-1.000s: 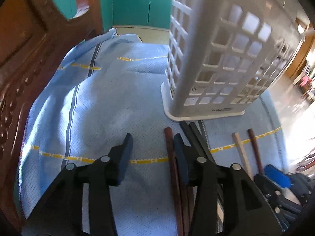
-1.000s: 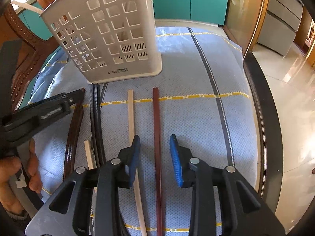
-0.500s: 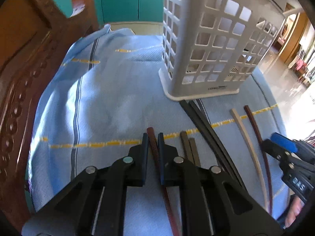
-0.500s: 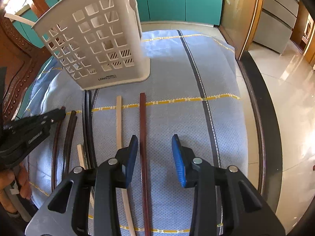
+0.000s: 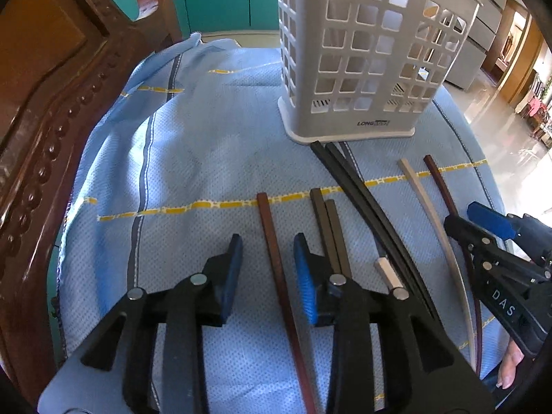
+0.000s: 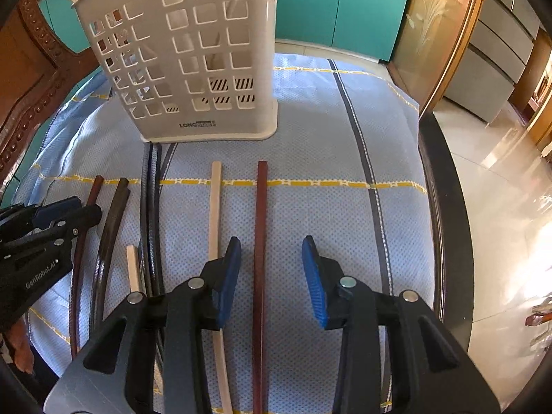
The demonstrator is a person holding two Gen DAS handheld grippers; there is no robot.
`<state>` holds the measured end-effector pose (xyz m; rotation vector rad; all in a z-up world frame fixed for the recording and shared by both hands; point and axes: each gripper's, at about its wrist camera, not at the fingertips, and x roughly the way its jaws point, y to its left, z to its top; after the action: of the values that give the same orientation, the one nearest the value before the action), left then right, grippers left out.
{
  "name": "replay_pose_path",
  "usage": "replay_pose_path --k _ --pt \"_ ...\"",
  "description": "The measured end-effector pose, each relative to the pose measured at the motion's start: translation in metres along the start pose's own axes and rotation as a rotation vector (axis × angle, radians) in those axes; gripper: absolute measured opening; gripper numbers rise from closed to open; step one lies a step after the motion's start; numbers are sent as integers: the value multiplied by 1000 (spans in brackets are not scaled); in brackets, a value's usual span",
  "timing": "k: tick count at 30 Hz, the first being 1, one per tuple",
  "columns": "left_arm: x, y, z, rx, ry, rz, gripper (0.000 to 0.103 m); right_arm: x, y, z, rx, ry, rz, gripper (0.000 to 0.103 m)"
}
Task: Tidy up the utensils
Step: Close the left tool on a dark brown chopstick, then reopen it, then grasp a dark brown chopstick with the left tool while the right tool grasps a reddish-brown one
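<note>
Carved wooden chair back (image 5: 51, 110), large only in left view

Readable text, both wrist views:
- White basket (image 5: 362, 69), base rim: "LONG…", rest of the brand too small to read.
- My right gripper (image 5: 483, 222), side: "DAS".
- My left gripper (image 6: 74, 208), side: "GenRobot.AI".

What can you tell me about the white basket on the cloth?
The basket is a tall white plastic holder with square cut-outs in its walls, a flared base and a small dark logo low on its front. It stands upright on the blue cloth. The black chopsticks reach its base. Its contents are unclear.
</note>
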<state>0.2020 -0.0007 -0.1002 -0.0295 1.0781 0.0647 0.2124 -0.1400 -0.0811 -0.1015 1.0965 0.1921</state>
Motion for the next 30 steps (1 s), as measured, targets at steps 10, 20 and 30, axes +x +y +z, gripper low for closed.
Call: replay_pose_path --k 10,20,30 --pt "-9 -2 -10 5 5 9 35 -1 3 -3 0 -5 4 37" --pt "-2 4 -2 -21 -3 -2 9 -4 -1 -1 21 0 81 6" --pt "-53 -1 0 -7 -190 -19 7 -71 -15 4 39 -259 117 6"
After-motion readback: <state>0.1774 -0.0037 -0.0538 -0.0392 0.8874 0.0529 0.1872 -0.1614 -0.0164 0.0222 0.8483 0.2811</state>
